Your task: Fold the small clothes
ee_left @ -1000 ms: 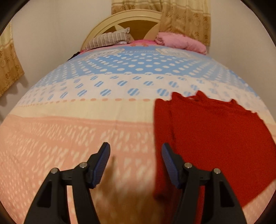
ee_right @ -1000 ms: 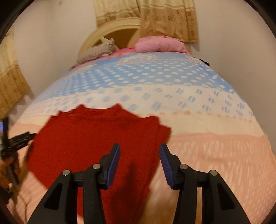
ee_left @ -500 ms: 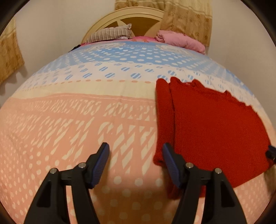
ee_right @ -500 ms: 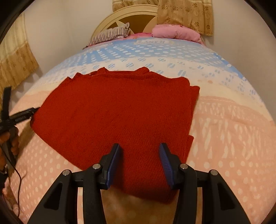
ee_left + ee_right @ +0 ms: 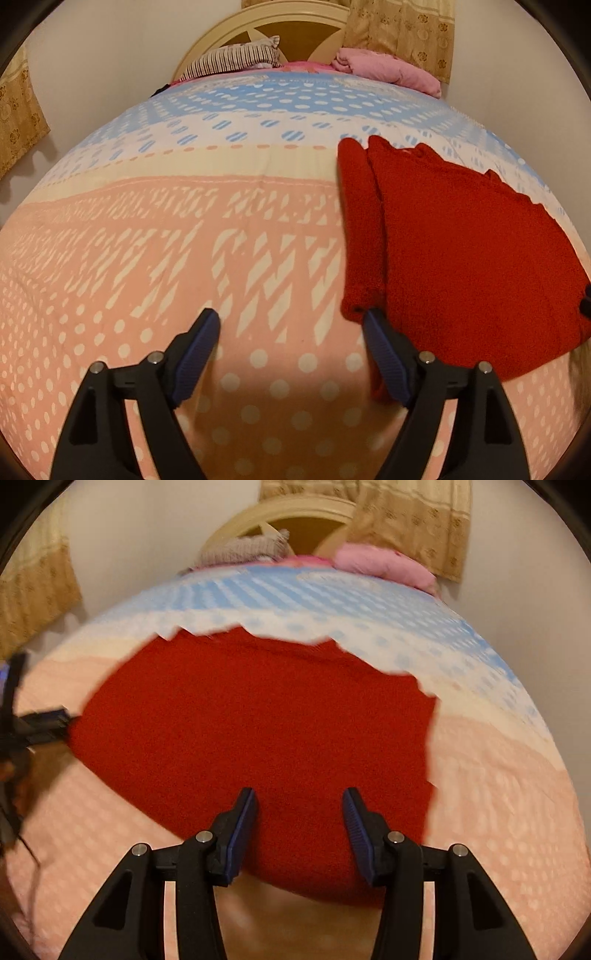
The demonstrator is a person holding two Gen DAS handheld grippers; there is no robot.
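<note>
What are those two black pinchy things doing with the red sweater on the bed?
A person holds a gripper in each hand to fold the red sweater lying flat on the bedspread. The left gripper is at the sweater's left edge and the right gripper is over its near edge. Both have open jaws, gripping nothing yet.

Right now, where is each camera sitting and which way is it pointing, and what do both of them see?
Left wrist: sits on the left claw, low over the bedspread, facing the headboard; its open fingers show, with the red garment to their right.
Right wrist: sits on the right claw, facing the same way, over the garment's near edge; its open fingers show, and the left claw shows at the left edge.
Shared: the garment, bedspread, headboard, pink bundle, striped pillow.
</note>
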